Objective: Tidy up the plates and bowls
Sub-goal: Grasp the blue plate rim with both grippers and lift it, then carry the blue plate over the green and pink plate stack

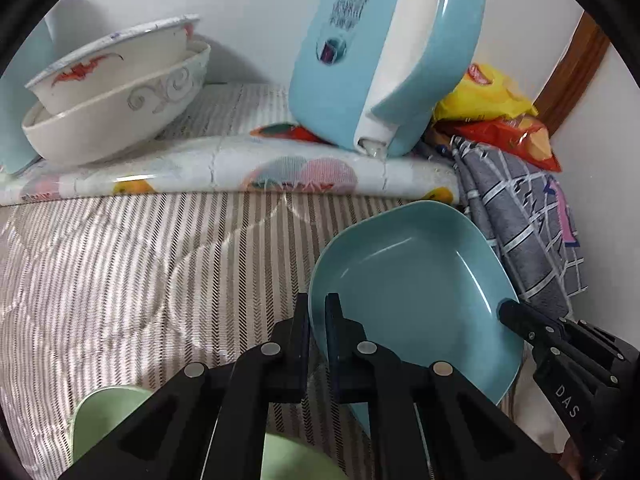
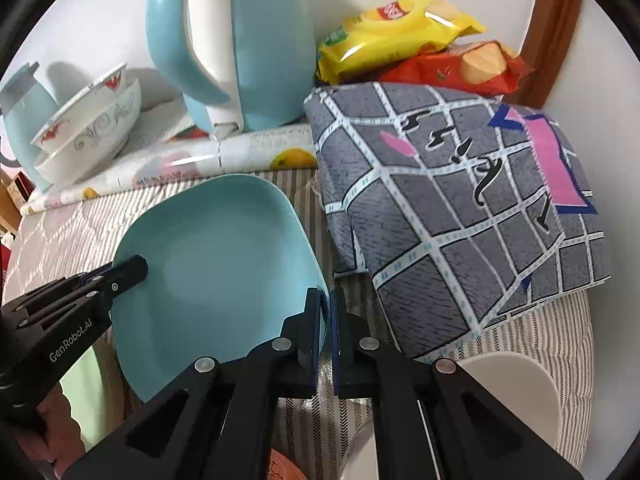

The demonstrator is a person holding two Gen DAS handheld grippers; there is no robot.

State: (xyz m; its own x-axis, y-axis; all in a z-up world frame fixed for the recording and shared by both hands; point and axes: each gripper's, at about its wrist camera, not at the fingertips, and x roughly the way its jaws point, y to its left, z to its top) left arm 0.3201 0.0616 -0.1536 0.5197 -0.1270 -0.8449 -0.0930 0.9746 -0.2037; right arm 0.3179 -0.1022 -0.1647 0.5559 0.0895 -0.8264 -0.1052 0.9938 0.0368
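Field notes — layout as I see it from both wrist views. The square plate (image 1: 416,292) lies on the striped bed cover (image 1: 120,264), tilted, between my two grippers: left gripper (image 1: 318,308) on its left rim, right gripper (image 2: 325,304) on its right rim. Behind the plate runs a folded mat (image 1: 224,172). On the mat stand the kettle (image 1: 384,52) and, to its left, two stacked bowls (image 1: 116,88), the smaller nested in the larger. Right of the plate lies a folded blanket (image 2: 460,208); behind it — against the wall — two snack packets (image 2: 404,28), one atop the other. Near my left gripper, lower left, another dish (image 1: 104,412); near my right, lower right, a bowl (image 2: 516,392).
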